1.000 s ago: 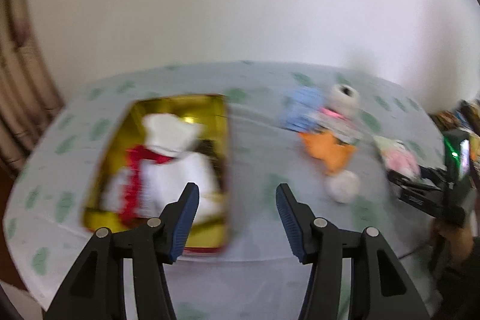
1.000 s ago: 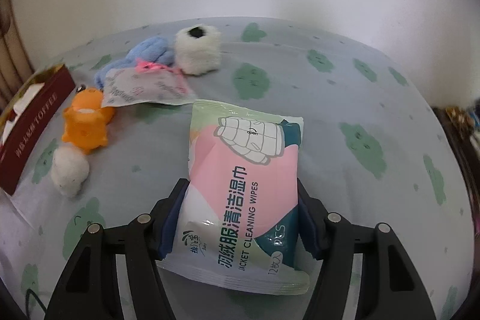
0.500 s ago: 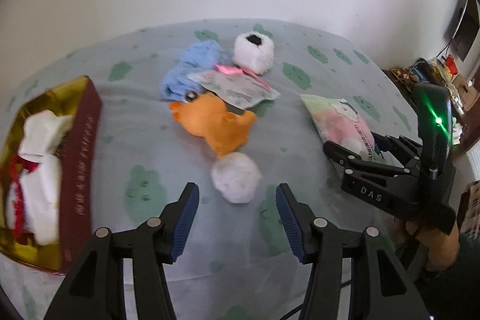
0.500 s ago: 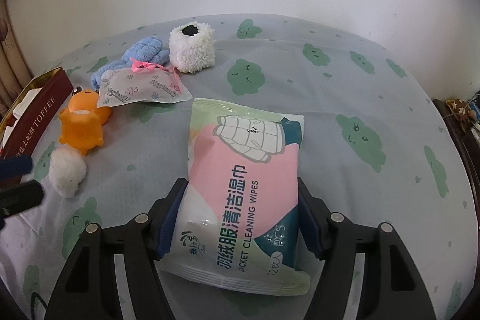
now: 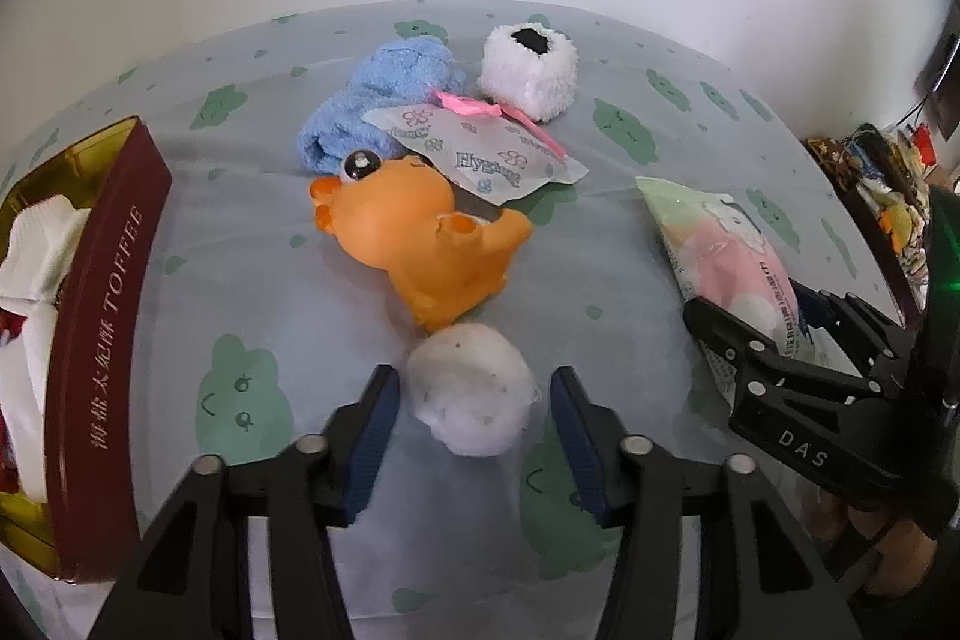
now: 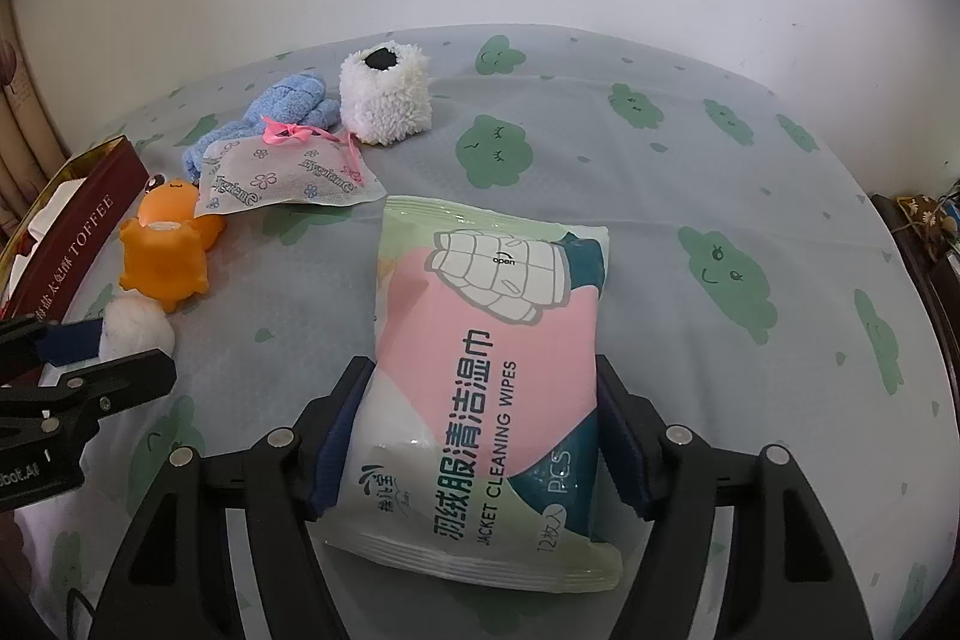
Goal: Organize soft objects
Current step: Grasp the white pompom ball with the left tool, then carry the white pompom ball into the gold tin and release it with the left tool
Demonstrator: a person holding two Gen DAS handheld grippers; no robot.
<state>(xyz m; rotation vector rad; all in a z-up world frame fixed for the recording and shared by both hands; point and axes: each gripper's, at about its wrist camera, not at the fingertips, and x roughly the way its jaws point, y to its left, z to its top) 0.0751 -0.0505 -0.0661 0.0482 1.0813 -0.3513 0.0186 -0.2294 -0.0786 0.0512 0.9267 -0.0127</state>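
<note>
Now my left tongs (image 5: pixel 474 436) straddle the white pompom (image 5: pixel 471 391) on the cloud-print table (image 5: pixel 600 280), their jaws closing but not yet pressing it. The orange toy (image 5: pixel 420 244) lies just beyond it. My right tongs (image 6: pixel 480 436) flank the wipes pack (image 6: pixel 489 376) lying flat, jaws opening, pads at its edges. The toffee tin (image 5: pixel 102 340) sits left.

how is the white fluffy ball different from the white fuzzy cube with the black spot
The ball is round and plain white with faint specks; the cube is blocky with a black patch on top. The ball lies near, between the fingers of the left claw, which are closing; the cube sits at the far end beside the blue cloth. Both are white, fuzzy and resting on the tablecloth.
</note>
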